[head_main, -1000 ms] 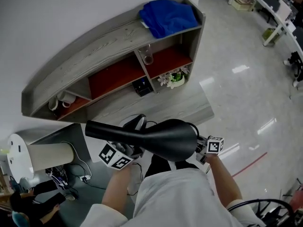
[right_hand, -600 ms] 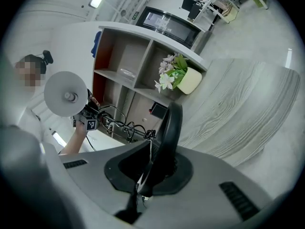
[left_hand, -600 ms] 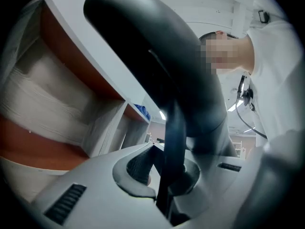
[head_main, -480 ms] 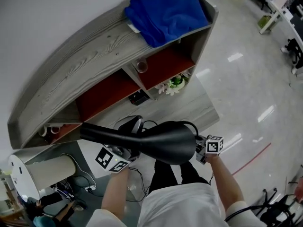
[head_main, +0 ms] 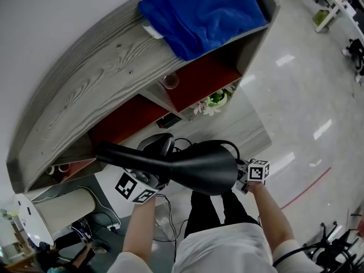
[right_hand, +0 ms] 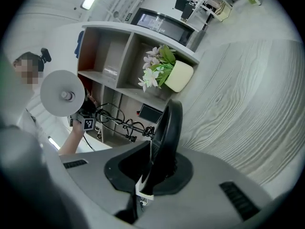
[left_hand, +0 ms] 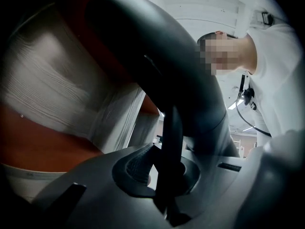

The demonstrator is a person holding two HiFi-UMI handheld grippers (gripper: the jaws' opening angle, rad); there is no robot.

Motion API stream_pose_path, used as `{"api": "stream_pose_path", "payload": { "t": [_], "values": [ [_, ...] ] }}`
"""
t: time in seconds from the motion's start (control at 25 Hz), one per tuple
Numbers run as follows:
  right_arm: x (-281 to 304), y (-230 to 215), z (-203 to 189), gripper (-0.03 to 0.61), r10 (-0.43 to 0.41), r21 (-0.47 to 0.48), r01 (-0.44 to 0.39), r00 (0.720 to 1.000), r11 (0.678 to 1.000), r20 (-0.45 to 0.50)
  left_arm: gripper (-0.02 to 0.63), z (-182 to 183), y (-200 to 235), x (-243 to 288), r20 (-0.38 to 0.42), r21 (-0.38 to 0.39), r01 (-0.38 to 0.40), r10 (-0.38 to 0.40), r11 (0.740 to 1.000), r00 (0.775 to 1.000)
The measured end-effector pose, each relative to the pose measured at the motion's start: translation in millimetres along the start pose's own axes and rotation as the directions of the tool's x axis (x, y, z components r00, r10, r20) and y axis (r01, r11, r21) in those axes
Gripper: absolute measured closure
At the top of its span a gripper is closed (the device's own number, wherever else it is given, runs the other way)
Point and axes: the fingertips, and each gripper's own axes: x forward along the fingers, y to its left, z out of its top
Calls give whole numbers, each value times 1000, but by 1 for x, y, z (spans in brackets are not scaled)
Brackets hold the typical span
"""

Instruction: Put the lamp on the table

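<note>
The black lamp (head_main: 193, 166) hangs in the air over the near edge of the grey wooden table (head_main: 253, 131), carried between both tools. The left gripper (left_hand: 167, 173) pinches a thin black edge of it, and the right gripper (right_hand: 155, 168) pinches its curved black rim.

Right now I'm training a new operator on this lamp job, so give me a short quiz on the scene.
1. True or false: the lamp stands on the table.
2. What lies on top of the shelf? A book; B blue cloth; C kettle.
3. Fill in: the left gripper and the right gripper are each shut on the ____.
Key: 1 false, it is held in the air; 2 B; 3 lamp.
</note>
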Motion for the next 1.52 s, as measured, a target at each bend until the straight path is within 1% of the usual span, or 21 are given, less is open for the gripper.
{"api": "stream_pose_path", "payload": {
  "t": [0.28, 0.52, 0.72, 0.84, 1.0, 1.08, 1.28, 1.44, 1.52],
  "values": [
    [14, -11, 9, 558, -15, -7, 15, 1000, 1000, -4, 606, -6, 20, 3, -1, 15, -28, 28, 999, 1000],
    [24, -20, 4, 558, -43, -20, 42, 998, 999, -43, 606, -12, 28, 5, -7, 12, -40, 40, 999, 999],
    [26, -26, 12, 558, -48, -6, 48, 999, 999, -16, 606, -15, 30, 7, -5, 4, -34, 34, 999, 999],
    [27, -28, 14, 558, -51, -7, 50, 999, 999, -19, 606, -16, 31, 7, 1, -25, -43, 43, 999, 999],
    [26, -29, 8, 558, -60, -14, 60, 997, 998, -55, 606, -19, 30, 4, 11, -97, -60, 61, 994, 998],
    [26, -32, 7, 558, -71, -1, 71, 996, 997, -58, 604, -20, 28, 3, 9, -110, -71, 72, 991, 997],
    [26, -43, 10, 558, -120, 27, 121, 992, 992, -39, 604, -22, 15, 5, -10, -91, -87, 86, 992, 996],
    [28, -47, 10, 555, -153, 24, 155, 986, 988, -58, 604, -24, 10, 7, -8, -78, -99, 99, 992, 995],
    [27, -51, 11, 522, -177, 18, 178, 982, 984, -64, 604, -24, 9, 8, -5, -78, -108, 108, 991, 994]
  ]
}}
